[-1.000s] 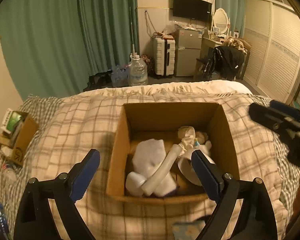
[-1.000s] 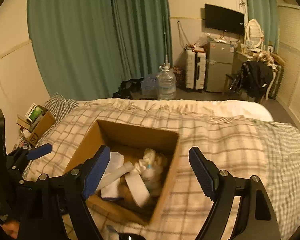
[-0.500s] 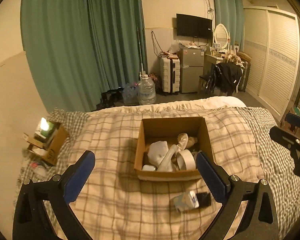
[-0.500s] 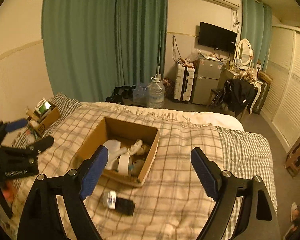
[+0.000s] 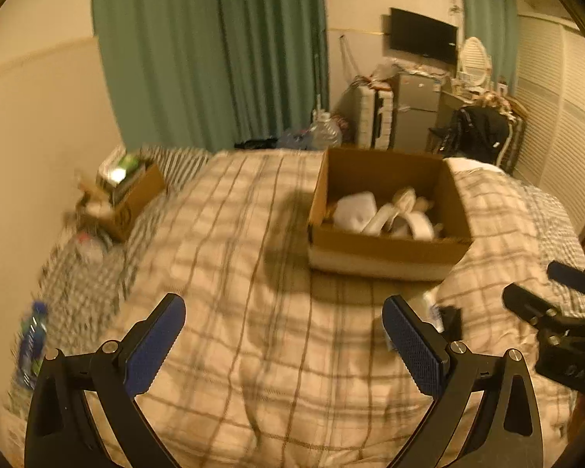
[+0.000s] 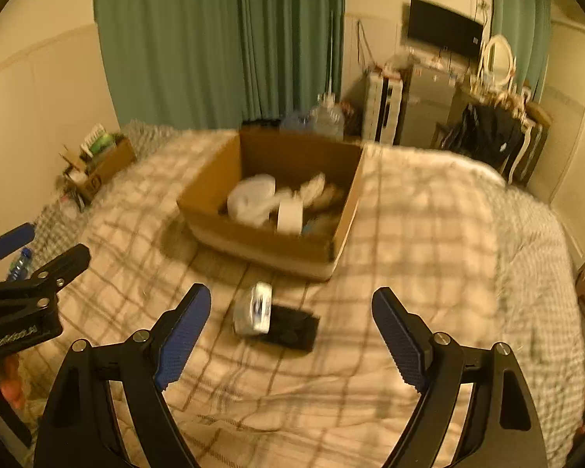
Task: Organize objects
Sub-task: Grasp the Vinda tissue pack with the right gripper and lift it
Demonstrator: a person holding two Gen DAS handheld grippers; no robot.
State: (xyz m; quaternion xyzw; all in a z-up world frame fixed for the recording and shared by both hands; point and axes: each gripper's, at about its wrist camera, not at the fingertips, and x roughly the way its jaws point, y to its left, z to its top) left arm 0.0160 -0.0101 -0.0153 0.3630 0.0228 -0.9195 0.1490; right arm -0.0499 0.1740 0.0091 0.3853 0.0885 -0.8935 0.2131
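An open cardboard box (image 5: 386, 247) (image 6: 253, 240) sits on the plaid bed cover, holding white cloth items and a roll of white tape (image 6: 289, 216). In front of it lie a small white pack (image 6: 253, 308) and a flat black item (image 6: 292, 327), side by side. My right gripper (image 6: 290, 335) is open and empty, above and just short of them. My left gripper (image 5: 282, 343) is open and empty over bare bedding to the left; the pack and black item (image 5: 450, 321) peek out behind its right finger. Each gripper shows in the other's view.
A smaller cardboard box (image 5: 132, 195) with clutter sits at the bed's left edge, with a plastic bottle (image 5: 31, 345) near it. Green curtains, a water jug (image 6: 327, 119), a suitcase, a fridge and a chair with a black bag stand beyond the bed.
Both grippers dropped lower and nearer the bed after pulling back from the box. The pack and black item now lie between my right gripper's fingers in view. Both stay open.
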